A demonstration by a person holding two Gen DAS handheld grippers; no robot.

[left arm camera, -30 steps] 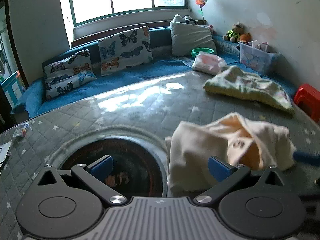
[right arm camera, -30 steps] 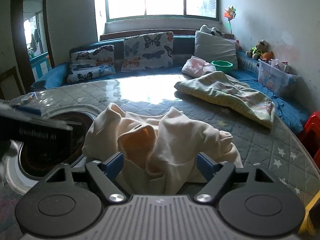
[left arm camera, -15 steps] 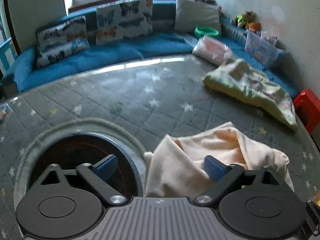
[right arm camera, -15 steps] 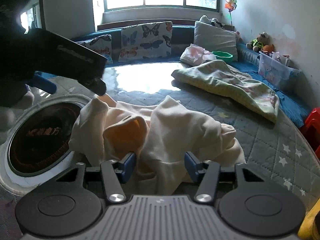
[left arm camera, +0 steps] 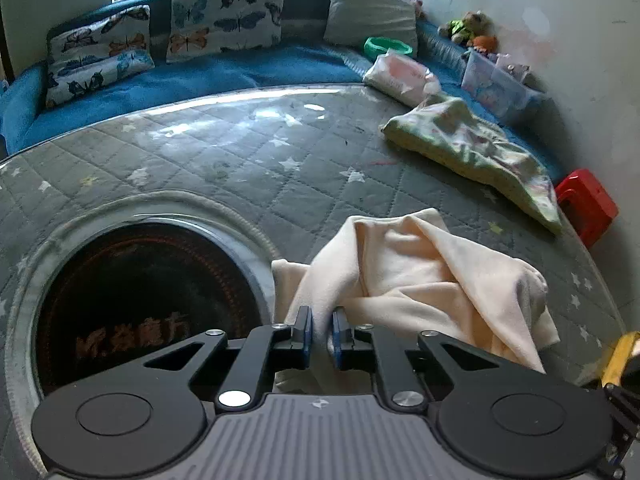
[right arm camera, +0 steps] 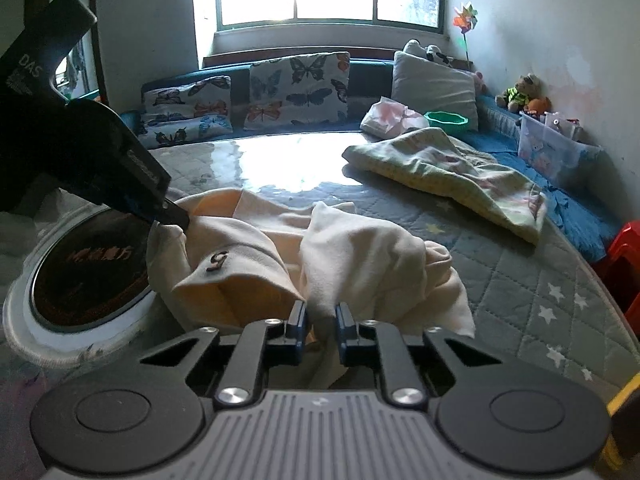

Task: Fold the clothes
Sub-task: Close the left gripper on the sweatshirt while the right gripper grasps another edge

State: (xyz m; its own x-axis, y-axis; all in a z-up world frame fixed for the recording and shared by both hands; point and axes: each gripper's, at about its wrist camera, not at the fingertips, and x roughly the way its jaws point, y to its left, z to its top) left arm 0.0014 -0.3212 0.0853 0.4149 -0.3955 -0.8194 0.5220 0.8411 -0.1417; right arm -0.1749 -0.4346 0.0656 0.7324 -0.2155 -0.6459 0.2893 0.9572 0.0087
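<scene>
Quilted table (left arm camera: 248, 160), cream garment (left arm camera: 420, 272) (crumpled), left tool (left arm camera: 320, 330), right tool (right arm camera: 322, 326) both just closed, pinching it.

The left gripper (left arm camera: 321, 326) and right gripper (right arm camera: 322, 322) are each showing black linkage arms with silver screws, blue finger pads (left arm camera: 306, 336), two round black discs and a grey ribbed housing, with white lettering showing on the left one's side.

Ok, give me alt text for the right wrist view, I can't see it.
The right gripper is pinching a fold of the crumpled cream garment on the grey quilted table. The left gripper grips its far edge.
</scene>
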